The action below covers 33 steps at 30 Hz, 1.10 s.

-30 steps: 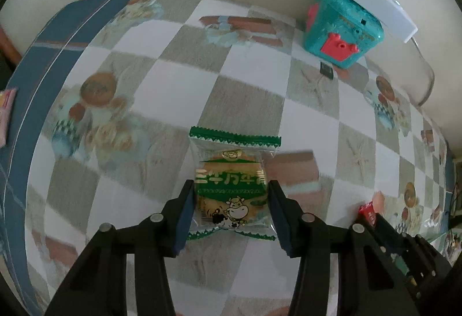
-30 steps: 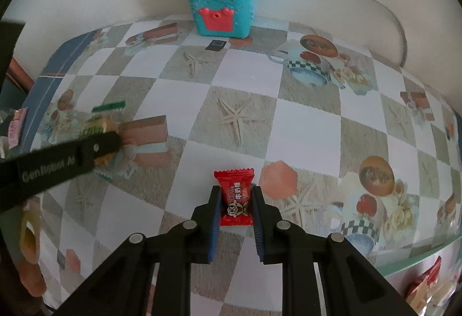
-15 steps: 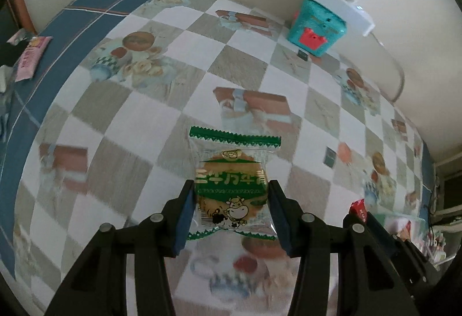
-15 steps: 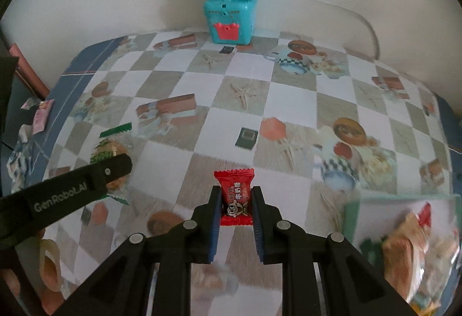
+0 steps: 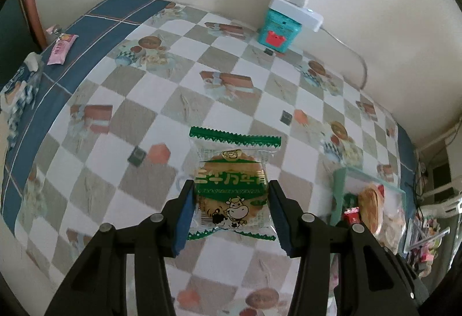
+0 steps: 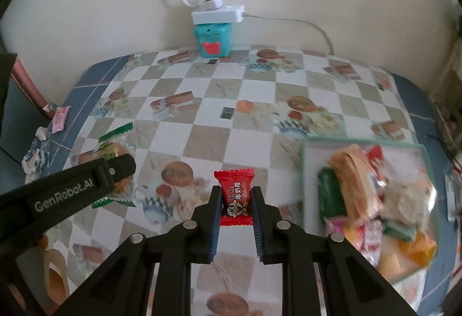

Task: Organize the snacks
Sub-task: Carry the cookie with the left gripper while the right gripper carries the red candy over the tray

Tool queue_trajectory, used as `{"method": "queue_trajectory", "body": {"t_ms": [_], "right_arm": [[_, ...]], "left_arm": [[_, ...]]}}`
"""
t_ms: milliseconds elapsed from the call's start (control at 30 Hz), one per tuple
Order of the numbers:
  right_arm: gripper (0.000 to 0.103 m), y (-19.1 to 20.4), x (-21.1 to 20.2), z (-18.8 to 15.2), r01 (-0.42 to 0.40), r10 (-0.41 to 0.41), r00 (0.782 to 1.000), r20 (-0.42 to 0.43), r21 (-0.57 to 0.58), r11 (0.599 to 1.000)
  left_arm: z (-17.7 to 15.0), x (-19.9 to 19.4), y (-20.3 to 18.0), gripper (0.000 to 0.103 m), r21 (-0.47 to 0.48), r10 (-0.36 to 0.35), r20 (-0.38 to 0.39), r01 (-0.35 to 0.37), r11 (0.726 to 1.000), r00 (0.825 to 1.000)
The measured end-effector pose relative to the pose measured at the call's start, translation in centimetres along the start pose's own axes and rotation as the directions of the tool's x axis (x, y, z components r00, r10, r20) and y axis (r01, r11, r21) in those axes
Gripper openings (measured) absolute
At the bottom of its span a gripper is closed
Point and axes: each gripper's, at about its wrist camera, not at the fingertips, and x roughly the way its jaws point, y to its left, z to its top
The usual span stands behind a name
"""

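A green-edged biscuit packet [image 5: 231,186] is clamped between the pads of the left gripper [image 5: 230,212], held above the checked tablecloth [image 5: 161,102]. A small red candy [image 6: 234,196] is pinched by the nearly closed right gripper [image 6: 234,215]. The snack tray [image 6: 306,148] (already heaped with wrappers) lies just right of both.

Clear cookie packet [image 5: 231,186] with green zigzag seals, a round biscuit and a cartoon cow, held upright off the tablecloth, pinched at both sides. Small red candy [image 6: 234,196] with crimped ends, white characters and a cartoon face, likewise upright, clamped at its lower half. Green-rimmed tray [image 6: 303,168] near the table's right edge, heaped with mixed snack packets, blurred. Pink wrapper [image 5: 61,48] flat on the blue border at the left edge.
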Motion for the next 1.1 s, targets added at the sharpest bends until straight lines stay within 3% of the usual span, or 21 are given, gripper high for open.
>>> {"method": "queue_trajectory", "body": {"t_ms": [267,567,733,900,1100], "right_arm": [[0.021,-2.9,-1.6,-3.7,-0.010,0.011,1.000,-0.007,0.098,0.995],[0.021,-7.2,-1.8,-4.4,0.021,-0.019,1.000,-0.013,0.172,0.985],[0.021,-12.1,-1.9,-4.2,0.083,-0.078,0.996,-0.031,0.272,0.959],[0.021,-16.5,-2.2,-4.7,0.146,-0.136,0.989,-0.053,0.344,0.928],[0.021,-20.5,-2.8,-5.5,0.165,-0.152,0.986,-0.065,0.416,0.894]], "left_arm": [[-3.7,-1.2,-1.9,0.051,0.006,0.016,0.015,-0.016,1.000,1.000],[-5.6,-1.9,-5.9,0.051,0.067,0.020,0.048,-0.023,0.997,0.999],[-6.5,-0.9,-8.7,0.051,0.139,0.041,0.044,-0.047,0.989,0.998],[-7.6,0.1,-12.2,0.051,0.223,0.028,0.022,-0.032,0.974,0.999],[-9.0,0.8,-15.4,0.051,0.287,-0.005,-0.004,0.006,0.958,1.000]]}}
